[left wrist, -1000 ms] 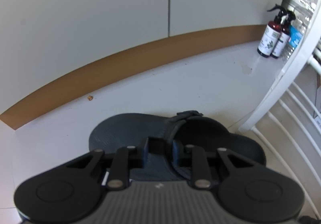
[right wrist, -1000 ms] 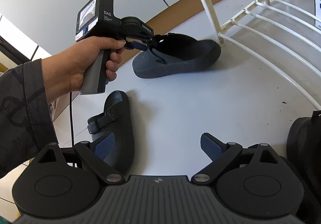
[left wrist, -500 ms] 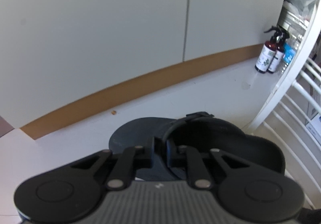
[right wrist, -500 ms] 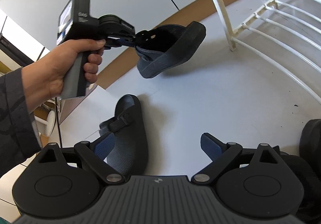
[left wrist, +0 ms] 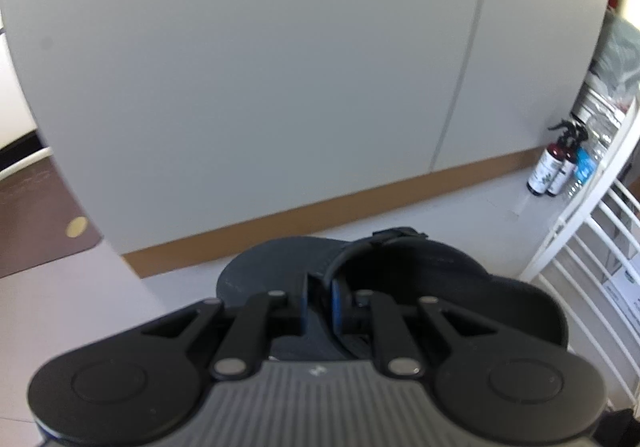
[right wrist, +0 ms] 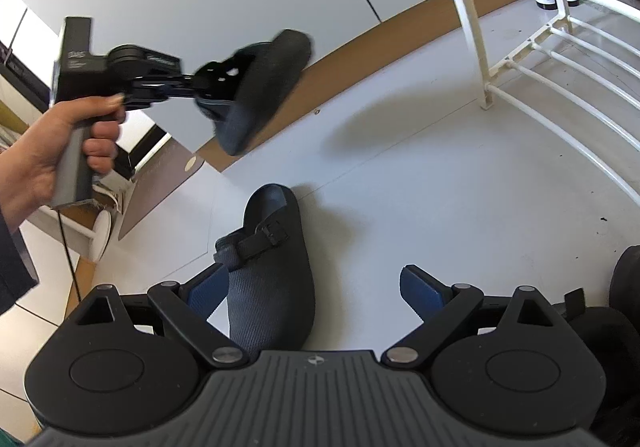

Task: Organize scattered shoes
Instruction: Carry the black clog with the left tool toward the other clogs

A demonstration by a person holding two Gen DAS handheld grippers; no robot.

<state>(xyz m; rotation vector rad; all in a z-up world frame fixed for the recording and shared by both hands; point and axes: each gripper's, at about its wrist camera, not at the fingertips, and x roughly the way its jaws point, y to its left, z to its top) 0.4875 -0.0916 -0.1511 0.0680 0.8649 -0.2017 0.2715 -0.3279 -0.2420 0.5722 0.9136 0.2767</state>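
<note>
One dark clog (right wrist: pixel 260 91), light and fairly stiff, hangs by its heel rim in the clamped left gripper (left wrist: pixel 320 301), while the right gripper (right wrist: pixel 314 289) gapes empty just above another clog (right wrist: pixel 272 267).

Pale grey wall panels (left wrist: pixel 280 87) above brown skirting (right wrist: pixel 400 27), glossy white floor (right wrist: pixel 440 187), daylight

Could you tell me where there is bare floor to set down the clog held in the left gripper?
Bare white floor lies between the clog on the floor, the brown baseboard and the white rack. It is crowded at the right edge, where another dark shoe sits. The held clog hangs above the baseboard.
</note>
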